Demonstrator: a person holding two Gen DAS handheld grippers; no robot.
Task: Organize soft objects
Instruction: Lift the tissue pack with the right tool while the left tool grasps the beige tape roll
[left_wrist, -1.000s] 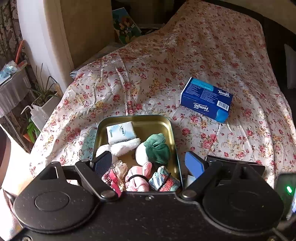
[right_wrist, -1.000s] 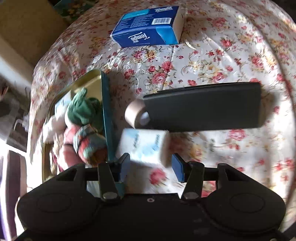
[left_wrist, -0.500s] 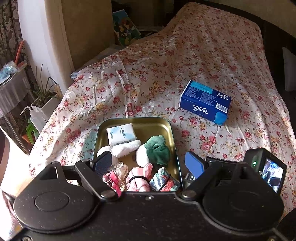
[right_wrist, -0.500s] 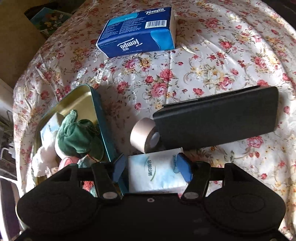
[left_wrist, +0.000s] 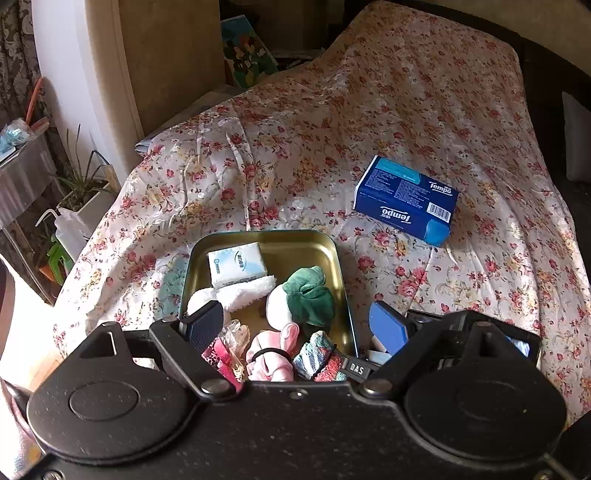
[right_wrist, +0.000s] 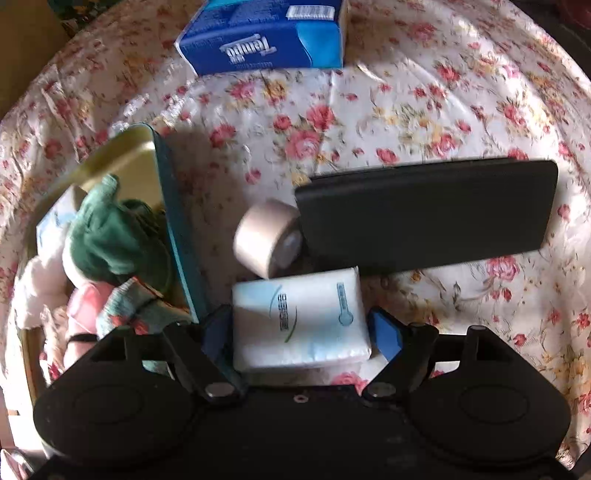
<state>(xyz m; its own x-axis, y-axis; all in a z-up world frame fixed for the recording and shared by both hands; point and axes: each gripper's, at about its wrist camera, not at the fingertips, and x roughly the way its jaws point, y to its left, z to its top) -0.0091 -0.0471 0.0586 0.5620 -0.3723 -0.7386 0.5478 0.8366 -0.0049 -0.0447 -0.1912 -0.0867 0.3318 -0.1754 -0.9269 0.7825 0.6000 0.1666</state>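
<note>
A gold tin (left_wrist: 269, 234) on the flowered bedspread holds a small tissue pack (left_wrist: 236, 264), a white fluffy cloth (left_wrist: 240, 291), a green-and-white plush (left_wrist: 306, 295), a pink piece (left_wrist: 273, 350) and a striped sock (left_wrist: 319, 354). My left gripper (left_wrist: 293, 325) hovers open over the tin's near end with nothing gripped. A second white tissue pack (right_wrist: 299, 321) lies on the bedspread just right of the tin wall (right_wrist: 177, 221). My right gripper (right_wrist: 301, 332) straddles it; its jaws are opening, and a gap shows at the right pad.
A beige tape roll (right_wrist: 266, 236) and a long black case (right_wrist: 424, 214) lie just beyond the pack. A blue Tempo tissue box (left_wrist: 404, 201) sits farther back on the bed. Plants and a spray bottle (left_wrist: 70, 229) stand off the bed's left edge.
The right gripper sank toward the bedspread beside the tin with the tissue pack, and its fingers spread away from the pack. The left gripper stayed put.
</note>
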